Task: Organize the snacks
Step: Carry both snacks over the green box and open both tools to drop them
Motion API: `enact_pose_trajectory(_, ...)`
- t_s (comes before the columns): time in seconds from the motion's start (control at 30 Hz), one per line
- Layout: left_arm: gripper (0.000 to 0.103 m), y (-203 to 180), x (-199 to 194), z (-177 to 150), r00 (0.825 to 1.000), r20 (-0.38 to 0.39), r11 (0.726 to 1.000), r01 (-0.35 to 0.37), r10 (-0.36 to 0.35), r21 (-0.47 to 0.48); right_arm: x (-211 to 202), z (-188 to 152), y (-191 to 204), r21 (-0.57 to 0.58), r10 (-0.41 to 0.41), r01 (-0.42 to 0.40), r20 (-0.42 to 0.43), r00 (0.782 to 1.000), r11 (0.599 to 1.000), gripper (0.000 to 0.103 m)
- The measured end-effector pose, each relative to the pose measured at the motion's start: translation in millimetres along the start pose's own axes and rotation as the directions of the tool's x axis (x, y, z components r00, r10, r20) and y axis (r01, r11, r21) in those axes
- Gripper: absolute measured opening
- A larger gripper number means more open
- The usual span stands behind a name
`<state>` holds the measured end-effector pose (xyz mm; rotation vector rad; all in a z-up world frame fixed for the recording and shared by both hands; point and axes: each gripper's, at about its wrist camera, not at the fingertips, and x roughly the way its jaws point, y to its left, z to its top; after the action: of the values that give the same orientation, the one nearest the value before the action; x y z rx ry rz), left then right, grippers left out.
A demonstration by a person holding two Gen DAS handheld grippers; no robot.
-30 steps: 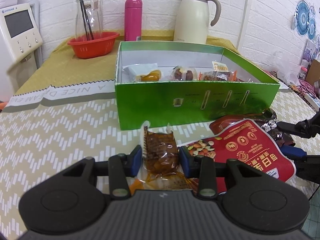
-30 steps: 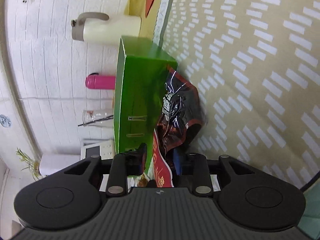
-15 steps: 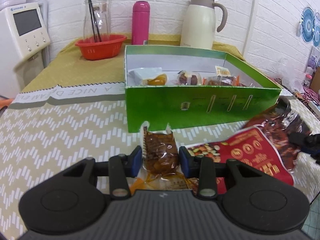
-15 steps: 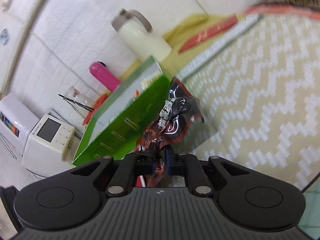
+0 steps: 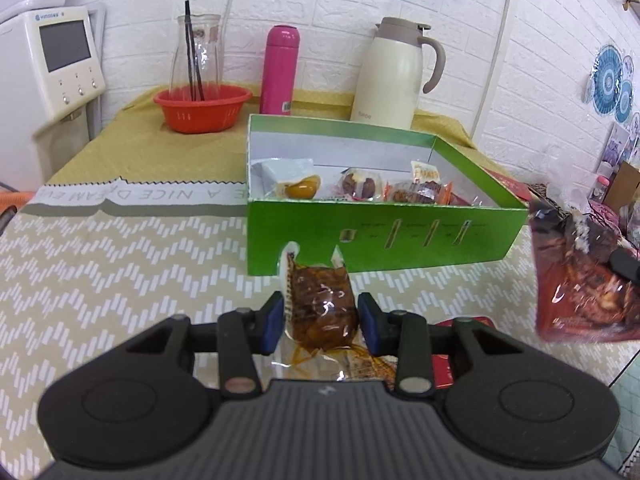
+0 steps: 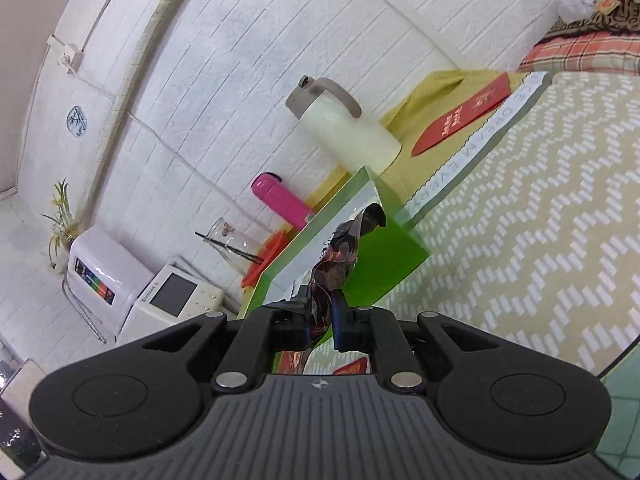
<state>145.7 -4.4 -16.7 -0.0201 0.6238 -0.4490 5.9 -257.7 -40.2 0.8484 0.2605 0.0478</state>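
Observation:
My left gripper (image 5: pixel 322 316) is shut on a small clear-wrapped brown snack (image 5: pixel 320 304) and holds it just above the table, in front of the green box (image 5: pixel 384 240). The box is open on top, with several wrapped snacks (image 5: pixel 360 184) lying inside. My right gripper (image 6: pixel 322 316) is shut on a dark red foil snack bag (image 6: pixel 340 252), pinched at one edge and held up beside the box's right end. In the left wrist view the same bag (image 5: pixel 580 280) hangs in the air at the right. Part of a red nut packet (image 5: pixel 444 360) shows on the table under my left gripper.
Behind the box stand a cream thermos jug (image 5: pixel 400 76), a pink bottle (image 5: pixel 280 72) and a red basket (image 5: pixel 202 108) holding a glass carafe. A white appliance (image 5: pixel 60 56) is at far left. A red envelope (image 6: pixel 464 120) lies beyond the box. The table edge runs along the right.
The right gripper closed on the dark red bag, lifted it off the table and rolled upright. The left gripper rose slightly with the brown snack.

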Motion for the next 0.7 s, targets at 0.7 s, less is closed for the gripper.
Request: enact_pose_trajectory(0.7, 0.036, -14, -7, 35, 0.998, 0.061, 0.999, 0.033, -0.034, 0.018, 21, 32, 24, -0.021, 0.118, -0.12, -0.093, 0.989, 0.993, 0.018)
